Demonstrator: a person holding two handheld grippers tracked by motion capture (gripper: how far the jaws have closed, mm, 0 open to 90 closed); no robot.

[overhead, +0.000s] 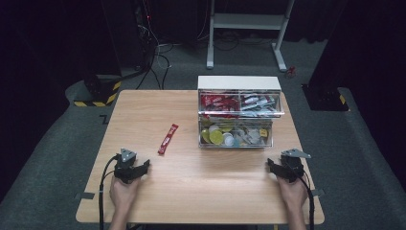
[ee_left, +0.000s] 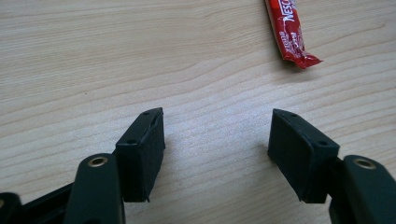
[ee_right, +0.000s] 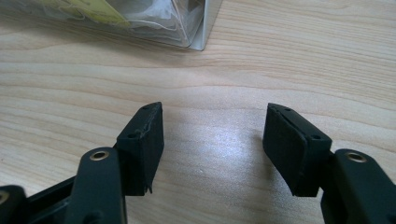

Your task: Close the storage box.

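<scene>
Both grippers rest low on the wooden desk (overhead: 191, 182), the left gripper (ee_left: 215, 140) and the right gripper (ee_right: 212, 135) each with jaws spread wide and holding nothing. Just ahead of the left one lies a red Nescafé sachet (ee_left: 289, 32). Beyond the right one stands a clear two-tier organiser (overhead: 237, 115) of sachets and capsules.

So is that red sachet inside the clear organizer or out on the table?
Out. The red sachet lies flat on the bare table, left of the clear organizer.
</scene>
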